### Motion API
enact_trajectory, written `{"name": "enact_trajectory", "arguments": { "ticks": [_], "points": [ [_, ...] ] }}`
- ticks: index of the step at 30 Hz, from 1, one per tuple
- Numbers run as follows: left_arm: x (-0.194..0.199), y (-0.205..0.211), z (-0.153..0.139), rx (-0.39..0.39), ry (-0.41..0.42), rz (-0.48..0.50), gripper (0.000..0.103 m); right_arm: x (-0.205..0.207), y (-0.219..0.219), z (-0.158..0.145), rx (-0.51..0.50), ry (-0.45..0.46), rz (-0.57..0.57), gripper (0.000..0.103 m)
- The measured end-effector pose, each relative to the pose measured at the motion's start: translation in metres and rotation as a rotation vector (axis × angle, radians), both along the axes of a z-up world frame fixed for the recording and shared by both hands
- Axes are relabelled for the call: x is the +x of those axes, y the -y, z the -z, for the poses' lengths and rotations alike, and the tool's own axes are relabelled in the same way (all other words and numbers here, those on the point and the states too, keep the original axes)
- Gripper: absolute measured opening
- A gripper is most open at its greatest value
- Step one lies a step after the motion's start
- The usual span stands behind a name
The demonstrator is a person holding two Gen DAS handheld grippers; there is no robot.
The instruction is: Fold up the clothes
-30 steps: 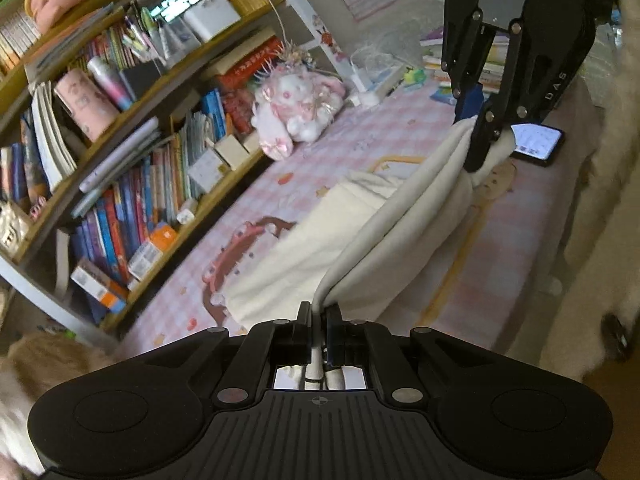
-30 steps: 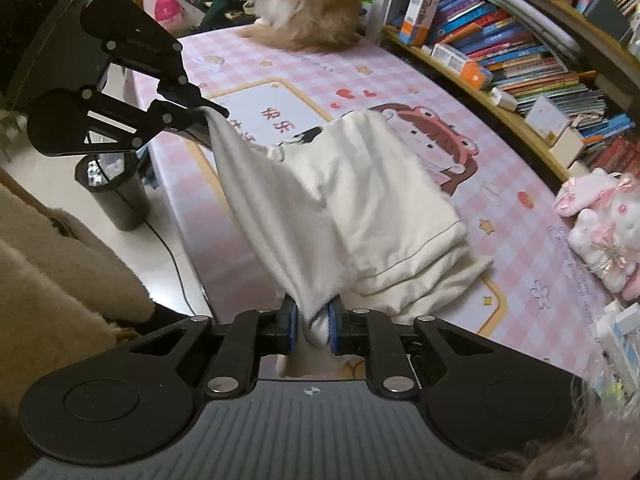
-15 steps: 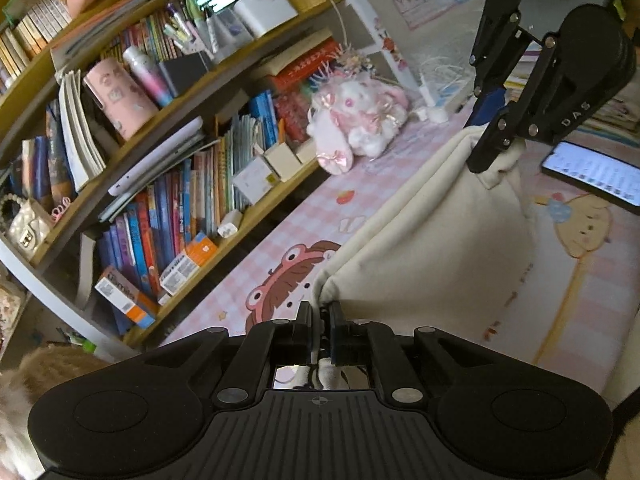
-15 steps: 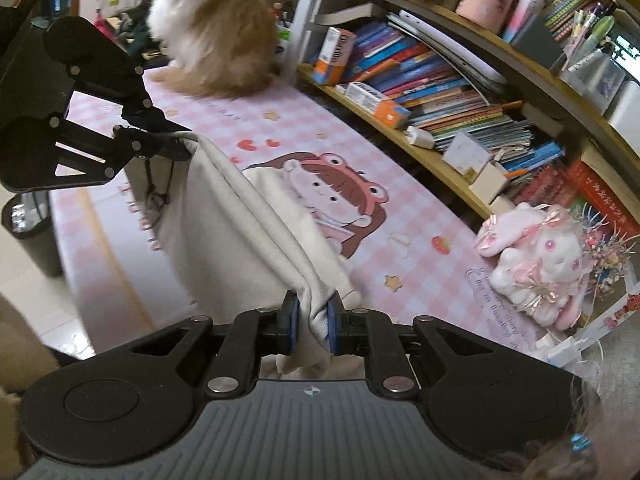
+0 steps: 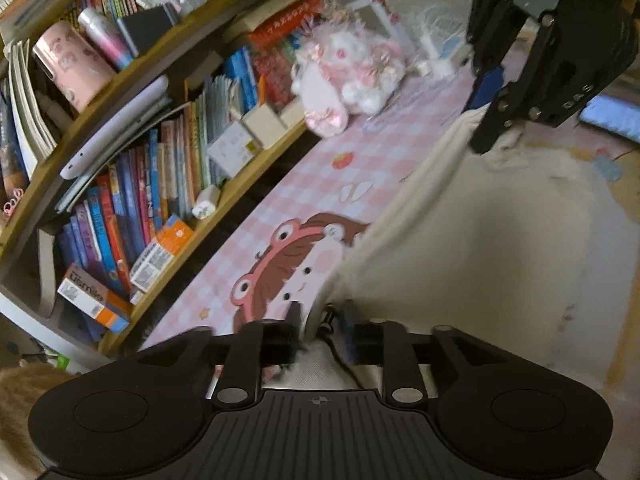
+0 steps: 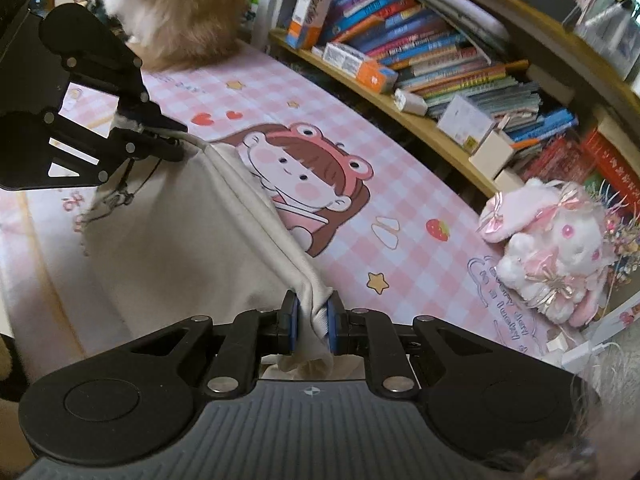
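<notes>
While you held the cream garment (image 6: pixel 192 240) over the pink checked table (image 6: pixel 400 216), your right gripper (image 6: pixel 312 316) was clamped on a bunched corner of it, the blue pads pressing cloth from both sides. Your left gripper (image 5: pixel 320 320) stood with its jaws parted around the opposite corner; the blur there did not let you tell whether the cloth was still pinched or already free. Between the two grippers the garment lay draped on the table, its far edge forming a doubled fold.

Handling judgement: the cloth looked light, soft and limp, so it would sag and slide wherever unsupported. Hold was best taken at corners or along the doubled edge, catching both layers.

Only the right view showed the dark drawstring (image 6: pixel 120 196) hanging near the left gripper, and the cat (image 6: pixel 180 8) at the table's far end. Only the left view showed the phone (image 5: pixel 612 118) lying beyond the garment. The plush rabbit (image 6: pixel 552 256) and bookshelf (image 6: pixel 460 92) appeared in both.
</notes>
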State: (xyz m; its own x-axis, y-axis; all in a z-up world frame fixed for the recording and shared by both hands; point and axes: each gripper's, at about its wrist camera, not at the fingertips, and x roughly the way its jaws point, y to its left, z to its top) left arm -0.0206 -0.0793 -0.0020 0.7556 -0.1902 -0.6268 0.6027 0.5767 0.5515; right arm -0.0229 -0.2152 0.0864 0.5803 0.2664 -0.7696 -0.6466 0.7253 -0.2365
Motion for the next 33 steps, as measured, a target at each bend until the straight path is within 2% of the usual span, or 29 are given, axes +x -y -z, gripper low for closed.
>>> {"name": "enact_trajectory", "arguments": {
  "ticks": [1,2,3,5,8,11,13,14,16,17,18,19,20,21,22,24,26,29,31,33],
  "points": [
    [0.004,-0.001,0.004,0.014,0.016,-0.015,0.050,0.005,-0.001,0.005,-0.006,-0.006,0.007,0.013],
    [0.008,-0.003,0.008,0.027,0.032,-0.029,0.066,0.010,-0.001,0.009,-0.011,-0.013,0.014,0.014],
    [0.011,-0.006,0.011,0.037,0.049,-0.042,0.076,0.015,-0.001,0.014,-0.017,-0.019,0.022,0.014],
    [0.015,-0.015,0.014,0.047,0.072,-0.065,0.082,0.025,-0.002,0.025,-0.022,-0.028,0.041,0.016],
    [0.016,-0.031,0.012,0.027,0.076,-0.087,0.090,0.038,0.001,0.036,-0.013,-0.025,0.093,0.028],
    [0.015,-0.049,0.008,-0.034,0.072,-0.128,0.091,0.049,0.005,0.045,0.012,-0.016,0.154,0.036],
    [0.015,-0.065,0.000,-0.136,0.030,-0.168,0.091,0.055,0.009,0.049,0.032,0.007,0.209,0.047],
    [0.015,-0.074,-0.004,-0.205,-0.003,-0.190,0.091,0.057,0.011,0.050,0.040,0.028,0.252,0.047],
    [0.017,-0.095,-0.012,-0.419,-0.115,-0.234,0.090,0.060,0.019,0.048,0.053,0.077,0.369,0.041],
    [0.018,-0.105,-0.015,-0.524,-0.174,-0.256,0.090,0.059,0.027,0.044,0.092,0.076,0.433,0.040],
    [0.020,-0.114,-0.015,-0.626,-0.239,-0.277,0.087,0.058,0.036,0.040,0.142,0.069,0.498,0.040],
    [0.022,-0.122,-0.012,-0.713,-0.298,-0.300,0.084,0.054,0.048,0.037,0.234,0.032,0.559,0.040],
    [0.025,-0.127,-0.008,-0.758,-0.333,-0.322,0.074,0.049,0.057,0.036,0.321,-0.016,0.593,0.040],
    [0.027,-0.129,-0.004,-0.780,-0.355,-0.339,0.065,0.043,0.063,0.037,0.383,-0.057,0.611,0.040],
    [0.029,-0.128,-0.003,-0.787,-0.363,-0.339,0.062,0.038,0.065,0.039,0.408,-0.087,0.617,0.040],
    [0.034,-0.125,0.000,-0.800,-0.380,-0.339,0.048,0.027,0.069,0.043,0.456,-0.146,0.631,0.040],
    [0.038,-0.123,0.003,-0.813,-0.397,-0.338,0.041,0.021,0.070,0.048,0.488,-0.186,0.645,0.040],
    [0.044,-0.119,0.007,-0.832,-0.423,-0.338,0.009,0.020,0.069,0.052,0.529,-0.208,0.670,0.040],
    [0.046,-0.118,0.006,-0.857,-0.426,-0.320,0.004,0.020,0.069,0.053,0.552,-0.214,0.686,0.040],
    [0.033,-0.119,-0.012,-0.941,-0.356,-0.213,0.004,0.020,0.070,0.054,0.575,-0.221,0.702,0.037]
  ]
}}
